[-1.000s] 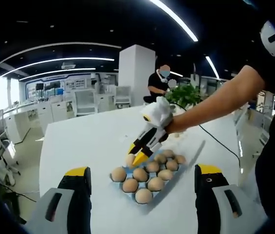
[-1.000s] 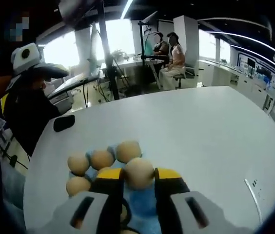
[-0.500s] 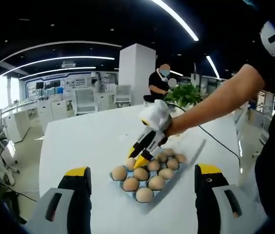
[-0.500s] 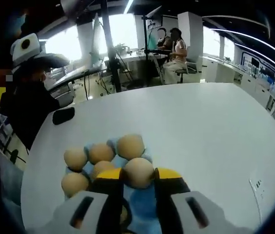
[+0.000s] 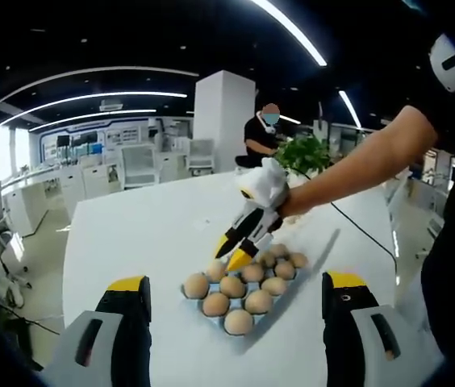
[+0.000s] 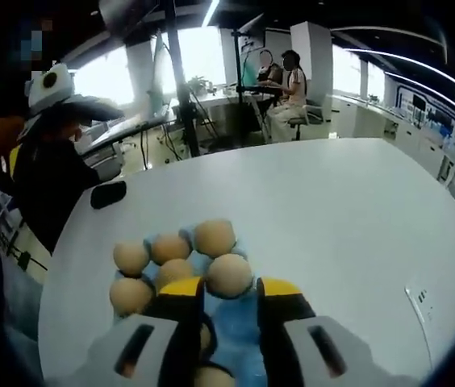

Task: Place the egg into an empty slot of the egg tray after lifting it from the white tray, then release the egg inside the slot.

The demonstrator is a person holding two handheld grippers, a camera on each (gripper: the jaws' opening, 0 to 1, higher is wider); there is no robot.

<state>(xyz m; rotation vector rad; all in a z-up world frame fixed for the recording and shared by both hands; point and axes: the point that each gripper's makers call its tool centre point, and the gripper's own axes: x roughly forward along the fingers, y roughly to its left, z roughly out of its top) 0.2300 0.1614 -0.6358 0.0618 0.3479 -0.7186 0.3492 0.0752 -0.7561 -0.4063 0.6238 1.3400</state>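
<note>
Release step: egg [image 6: 229,274] is seated in a corner slot of the blue egg tray [image 6: 235,339], just past the right gripper [image 6: 229,289] tips, jaws slightly apart, apparently unclamped. Straight withdrawal is called for. Left gripper [image 5: 235,292] is held wide open, empty.

A bright indoor scene is lit by ceiling light strips [image 5: 292,32] and blown-out windows [image 6: 203,60]. Straight lines are bent by fisheye distortion; the white tabletop [image 6: 332,210] is evenly lit, with soft shadows.
</note>
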